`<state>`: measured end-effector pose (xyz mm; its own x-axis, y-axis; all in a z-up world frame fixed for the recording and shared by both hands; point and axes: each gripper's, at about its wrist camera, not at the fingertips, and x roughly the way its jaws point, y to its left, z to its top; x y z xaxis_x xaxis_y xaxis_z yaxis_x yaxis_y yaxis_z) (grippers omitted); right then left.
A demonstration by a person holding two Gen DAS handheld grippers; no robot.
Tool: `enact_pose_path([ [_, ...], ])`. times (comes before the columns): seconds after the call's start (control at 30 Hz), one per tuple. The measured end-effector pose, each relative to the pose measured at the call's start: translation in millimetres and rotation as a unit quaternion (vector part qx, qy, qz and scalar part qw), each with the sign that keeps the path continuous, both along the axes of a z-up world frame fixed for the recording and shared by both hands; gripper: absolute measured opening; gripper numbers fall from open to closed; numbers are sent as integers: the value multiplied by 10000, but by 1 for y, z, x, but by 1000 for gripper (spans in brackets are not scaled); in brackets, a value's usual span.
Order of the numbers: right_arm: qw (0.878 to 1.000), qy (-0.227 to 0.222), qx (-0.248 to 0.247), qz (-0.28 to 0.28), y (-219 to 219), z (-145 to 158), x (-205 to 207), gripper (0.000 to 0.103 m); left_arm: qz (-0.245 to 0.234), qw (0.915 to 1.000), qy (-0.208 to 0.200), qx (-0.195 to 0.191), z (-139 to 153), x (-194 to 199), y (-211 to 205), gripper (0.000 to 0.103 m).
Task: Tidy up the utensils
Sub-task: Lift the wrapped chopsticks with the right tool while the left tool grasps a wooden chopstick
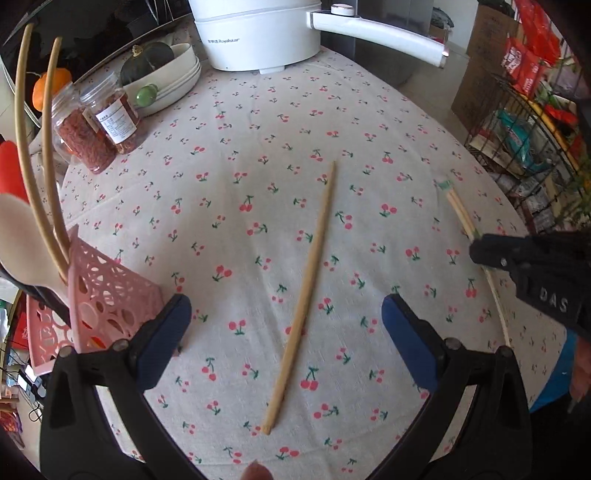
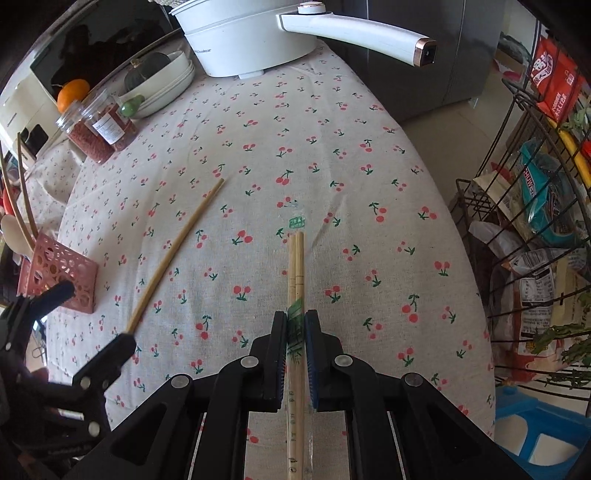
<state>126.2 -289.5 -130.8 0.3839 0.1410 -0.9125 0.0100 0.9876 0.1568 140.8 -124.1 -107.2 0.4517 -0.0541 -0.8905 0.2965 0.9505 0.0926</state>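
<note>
A single bare wooden chopstick (image 1: pixel 306 291) lies on the cherry-print tablecloth (image 1: pixel 240 155). My left gripper (image 1: pixel 286 306) hovers over its near half, open, with a blue pad on either side and apart from it. A pink perforated utensil holder (image 1: pixel 107 295) stands at the left with long chopsticks and a pale spoon (image 1: pixel 22 243) in it. My right gripper (image 2: pixel 295 325) is shut on a pair of chopsticks in a clear sleeve with green print (image 2: pixel 295 266), which points away over the cloth. In the right wrist view the left gripper (image 2: pixel 92 317) shows at lower left, by the single chopstick (image 2: pixel 177 251) and the holder (image 2: pixel 62 269).
A white electric pot with a long handle (image 1: pixel 258 33) stands at the far edge. Two jars of red contents (image 1: pixel 92 129) and stacked bowls holding a squash (image 1: pixel 162 77) sit far left. A wire rack of snack packets (image 2: pixel 535 221) and a blue stool (image 2: pixel 535 435) stand beyond the table's right edge.
</note>
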Motion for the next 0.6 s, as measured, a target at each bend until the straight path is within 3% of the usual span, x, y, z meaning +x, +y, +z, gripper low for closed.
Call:
enact_pose_path([
  [0.27,9999,69,134,-2,-10,-3,7,10,223,9996,102,167,-19,24,-27,98],
  [0.47,9996,52,280,73,-10,-1,9,10,291,9991,305,33,-31,40,-28,65],
  [0.6,9994,56,337,59,-8,0,10,10,339,9970,605,-337,-35,53,-25,44],
])
